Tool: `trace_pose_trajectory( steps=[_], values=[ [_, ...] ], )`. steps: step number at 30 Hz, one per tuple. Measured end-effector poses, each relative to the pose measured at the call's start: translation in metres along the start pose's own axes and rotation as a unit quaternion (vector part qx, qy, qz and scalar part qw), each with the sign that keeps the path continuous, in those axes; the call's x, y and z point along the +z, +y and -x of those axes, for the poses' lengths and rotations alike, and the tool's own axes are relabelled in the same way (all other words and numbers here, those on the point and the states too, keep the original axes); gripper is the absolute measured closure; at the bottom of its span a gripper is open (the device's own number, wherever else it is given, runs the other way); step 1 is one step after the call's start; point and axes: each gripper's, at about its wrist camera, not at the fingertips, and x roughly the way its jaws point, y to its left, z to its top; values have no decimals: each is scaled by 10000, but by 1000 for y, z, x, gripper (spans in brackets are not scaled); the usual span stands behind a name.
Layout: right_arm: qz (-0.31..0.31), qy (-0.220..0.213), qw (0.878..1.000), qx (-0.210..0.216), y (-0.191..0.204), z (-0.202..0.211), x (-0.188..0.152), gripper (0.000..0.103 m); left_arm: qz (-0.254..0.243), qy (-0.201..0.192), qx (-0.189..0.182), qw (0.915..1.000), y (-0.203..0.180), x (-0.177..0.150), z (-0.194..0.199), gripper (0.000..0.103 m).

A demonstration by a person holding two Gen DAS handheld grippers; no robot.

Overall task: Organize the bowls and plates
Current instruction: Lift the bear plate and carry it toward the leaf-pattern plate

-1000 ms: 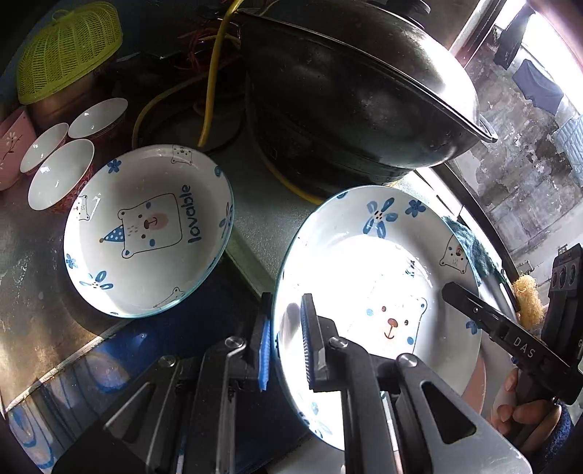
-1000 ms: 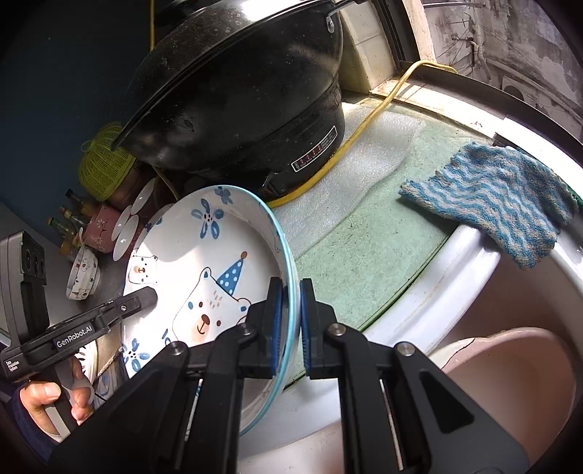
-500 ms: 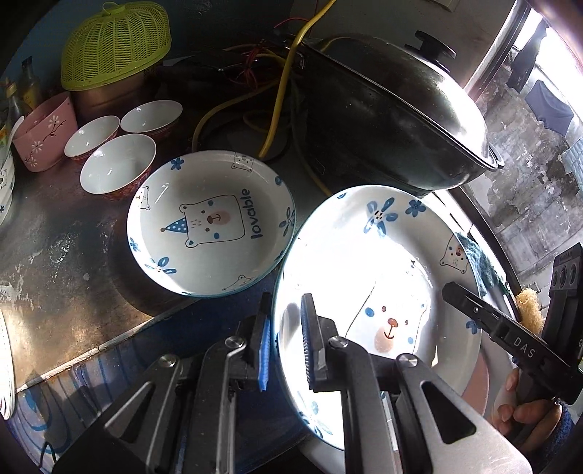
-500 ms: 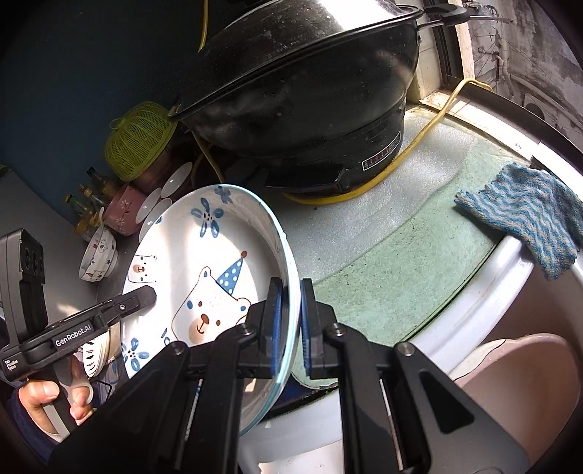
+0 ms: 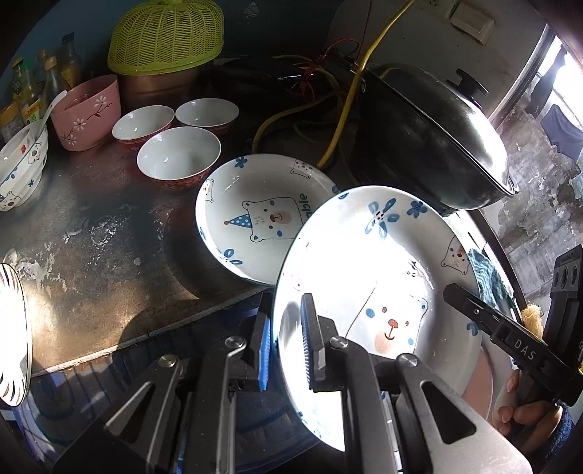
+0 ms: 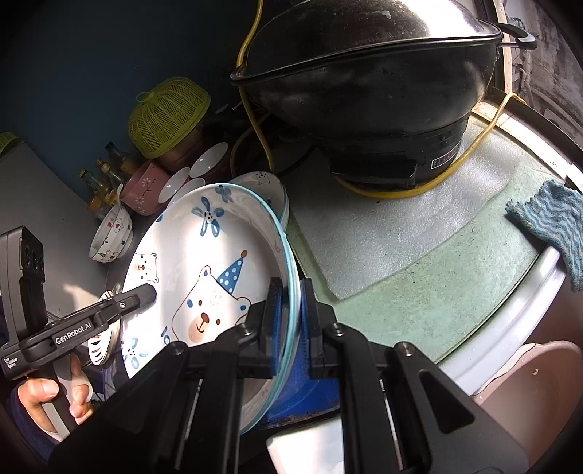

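In the left wrist view, the left gripper [image 5: 286, 348] is clenching the near rim of a bear plate [image 5: 368, 277], one pad under the rim and one on the upper face. The plate is tilting above the counter edge, its far rim overlapping a second bear plate [image 5: 255, 215] that is lying flat on the metal counter [image 5: 91, 237]. Behind that plate three small white bowls [image 5: 178, 156] are sitting close together, with a pink bowl [image 5: 85, 113] and a green mesh cover [image 5: 165, 34] further back. A black wok [image 5: 430, 142] with its lid is standing to the right. The right gripper [image 5: 459, 291] is reaching onto the opposite rim of the held plate, with a person's hand [image 5: 524, 412] around its handle.

In the right wrist view, the right gripper [image 6: 289, 317] is clamping the plate's [image 6: 204, 262] blue-edged rim between its pads. The plate is tilting steeply, bear face turned left, in front of the second plate [image 6: 264, 182] on the counter. The left gripper [image 6: 145, 293] is gripping the far rim, and a hand [image 6: 47, 397] is holding its handle. The wok [image 6: 368, 84] is sitting behind on a pale mat [image 6: 382, 233], and a blue cloth [image 6: 550, 222] is draping over the white sink rim [image 6: 510, 310].
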Motion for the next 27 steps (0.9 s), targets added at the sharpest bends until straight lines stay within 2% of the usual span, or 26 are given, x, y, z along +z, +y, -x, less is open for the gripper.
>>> trace_pose_trajectory(
  steps=[15, 27],
  values=[
    [500, 257, 9981, 252, 64, -36, 3, 93, 551, -186, 234, 9980, 75, -3, 24, 90],
    [975, 537, 9923, 544, 124, -73, 4, 93, 1084, -339, 527, 9921, 141, -16, 51, 90]
  ],
)
